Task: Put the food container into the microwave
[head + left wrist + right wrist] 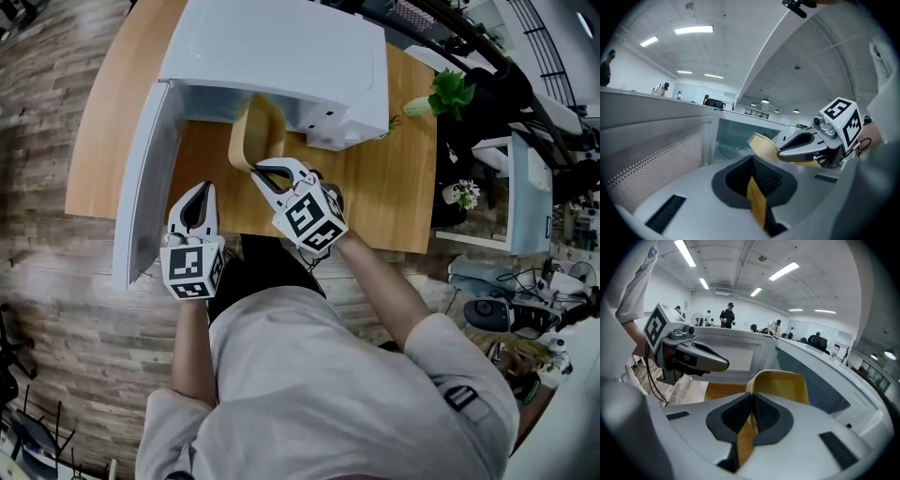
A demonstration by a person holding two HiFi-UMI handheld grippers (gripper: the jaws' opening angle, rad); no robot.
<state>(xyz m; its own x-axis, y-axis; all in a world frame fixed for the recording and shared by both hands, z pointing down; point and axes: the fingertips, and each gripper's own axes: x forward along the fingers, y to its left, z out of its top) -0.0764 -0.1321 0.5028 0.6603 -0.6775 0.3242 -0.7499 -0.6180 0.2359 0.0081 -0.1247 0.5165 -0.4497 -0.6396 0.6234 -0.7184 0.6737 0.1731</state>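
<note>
A white microwave (281,47) stands on the far part of a wooden counter (384,187), its door (141,178) swung wide open to the left. The yellow food container (258,141) is at the microwave's open mouth, tipped up on its side so its hollow faces right. Its far end reaches in under the top edge of the oven and its near end is out over the counter. Whether it touches the oven floor cannot be made out.

The right gripper (265,175) has its jaws clamped on the container's near rim, the thin wall pinched between the two dark pads. The left gripper (195,199) is just to the left of it, beside the inner face of the open door and over the near edge of the counter. Its jaws are pressed together with nothing between them, and it touches neither the container nor the door.

A leafy green plant (450,92) sits at the far right corner of the counter, well apart from the microwave opening.
</note>
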